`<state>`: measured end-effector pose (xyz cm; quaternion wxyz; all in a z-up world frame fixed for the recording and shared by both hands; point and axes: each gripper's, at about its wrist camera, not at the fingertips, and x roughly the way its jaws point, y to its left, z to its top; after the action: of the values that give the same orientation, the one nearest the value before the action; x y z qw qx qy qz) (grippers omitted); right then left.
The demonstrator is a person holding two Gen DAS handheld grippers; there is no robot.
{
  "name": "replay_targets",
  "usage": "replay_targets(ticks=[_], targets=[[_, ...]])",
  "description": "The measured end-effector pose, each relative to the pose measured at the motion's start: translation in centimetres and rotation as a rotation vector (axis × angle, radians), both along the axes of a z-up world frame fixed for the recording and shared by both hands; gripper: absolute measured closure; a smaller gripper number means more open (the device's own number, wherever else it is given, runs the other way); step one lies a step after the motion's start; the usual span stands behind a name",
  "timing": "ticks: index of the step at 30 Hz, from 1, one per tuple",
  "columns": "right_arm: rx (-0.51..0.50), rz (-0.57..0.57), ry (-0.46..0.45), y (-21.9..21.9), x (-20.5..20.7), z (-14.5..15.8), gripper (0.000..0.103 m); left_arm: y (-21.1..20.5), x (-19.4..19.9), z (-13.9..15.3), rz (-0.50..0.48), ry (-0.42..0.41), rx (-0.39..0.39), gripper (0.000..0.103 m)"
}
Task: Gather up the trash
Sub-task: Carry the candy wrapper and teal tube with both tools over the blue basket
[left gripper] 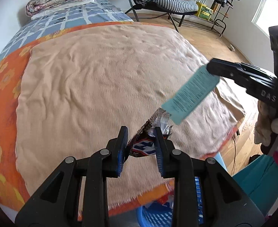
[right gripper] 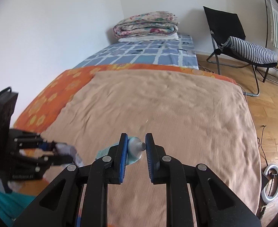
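Already lifted clear of blanket: left gripper pinching torn candy wrapper. Right gripper clamped on teal tube near its nozzle (flat end dangling), presumably bound for blue basket below.

bright daylight, fisheye warp, motion blur

The bed, ahead of and below both sets of jaws, carries a tan blanket over an orange flowered cover, a blue checked sheet and folded floral bedding farthest away.
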<state>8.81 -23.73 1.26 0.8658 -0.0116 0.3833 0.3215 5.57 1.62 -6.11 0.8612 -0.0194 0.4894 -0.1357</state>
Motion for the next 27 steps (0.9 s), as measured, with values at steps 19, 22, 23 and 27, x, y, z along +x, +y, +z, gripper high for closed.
replay_targets(ticks=[19,22,23,27], targets=[[-0.060,0.121,0.029,-2.9,-12.2,-2.6,0.086,-2.3,-9.7,-3.3,-0.018,0.070,-0.011,0.076],[-0.080,0.135,0.052,-3.1,-13.5,-3.8,0.086,-2.7,-10.6,-4.5,-0.020,0.094,-0.016,0.076],[-0.085,0.137,0.060,-3.3,-13.8,-4.1,0.086,-2.7,-10.8,-4.8,-0.019,0.103,-0.018,0.076],[-0.107,0.142,0.092,-3.6,-14.8,-5.6,0.086,-2.9,-11.6,-6.1,-0.022,0.127,-0.008,0.076]])
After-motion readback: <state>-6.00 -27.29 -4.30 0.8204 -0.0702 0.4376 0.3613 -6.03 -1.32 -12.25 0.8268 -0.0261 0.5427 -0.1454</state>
